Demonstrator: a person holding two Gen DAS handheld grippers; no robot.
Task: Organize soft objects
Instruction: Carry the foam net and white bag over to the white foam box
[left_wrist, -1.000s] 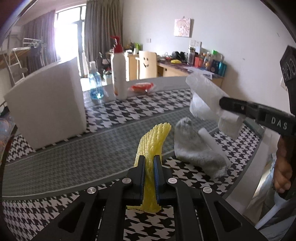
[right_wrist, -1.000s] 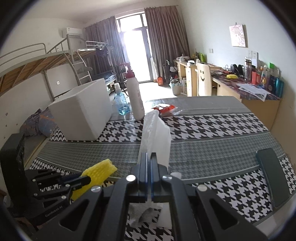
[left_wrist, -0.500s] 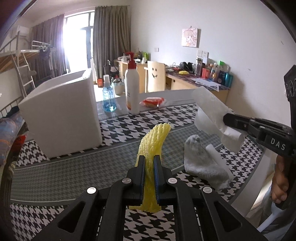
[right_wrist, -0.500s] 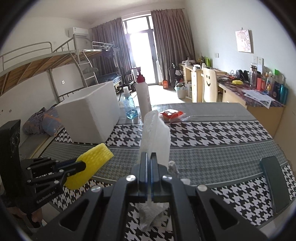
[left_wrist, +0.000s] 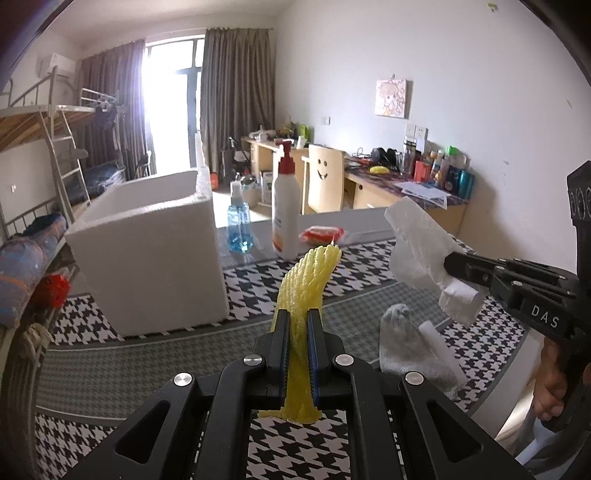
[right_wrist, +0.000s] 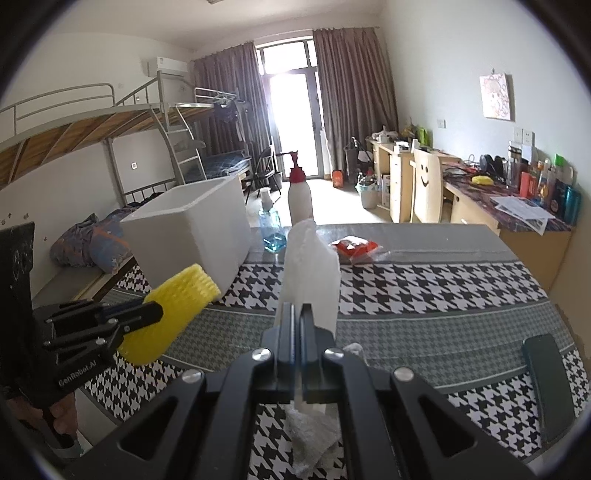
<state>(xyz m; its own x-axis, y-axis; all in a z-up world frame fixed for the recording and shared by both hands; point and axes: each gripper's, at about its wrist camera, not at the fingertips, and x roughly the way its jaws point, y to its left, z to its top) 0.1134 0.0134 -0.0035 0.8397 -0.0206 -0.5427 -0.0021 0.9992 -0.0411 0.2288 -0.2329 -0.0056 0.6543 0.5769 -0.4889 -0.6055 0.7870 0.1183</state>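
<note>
My left gripper (left_wrist: 297, 317) is shut on a yellow foam net sleeve (left_wrist: 310, 275), which sticks up and forward above the table; the same sleeve (right_wrist: 173, 301) shows at the left of the right wrist view in that gripper (right_wrist: 155, 315). My right gripper (right_wrist: 296, 312) is shut on a white foam sheet (right_wrist: 312, 266), held upright; from the left wrist view it (left_wrist: 417, 245) hangs at the right in the black gripper (left_wrist: 452, 264). A grey sock (left_wrist: 402, 343) with a white roll (left_wrist: 439, 347) lies on the tablecloth below it. The open white foam box (left_wrist: 155, 251) stands at the left.
A pump bottle (left_wrist: 285, 210), a blue spray bottle (left_wrist: 238, 225) and a red snack packet (left_wrist: 320, 233) stand behind the box on the houndstooth table (left_wrist: 122, 373). A dark phone (right_wrist: 546, 384) lies near the right edge. A hand (left_wrist: 554, 384) holds the right gripper's handle.
Both grippers have risen with their loads, so the views now look higher over the table and show the foam box's open top. The sock stays on the cloth.
</note>
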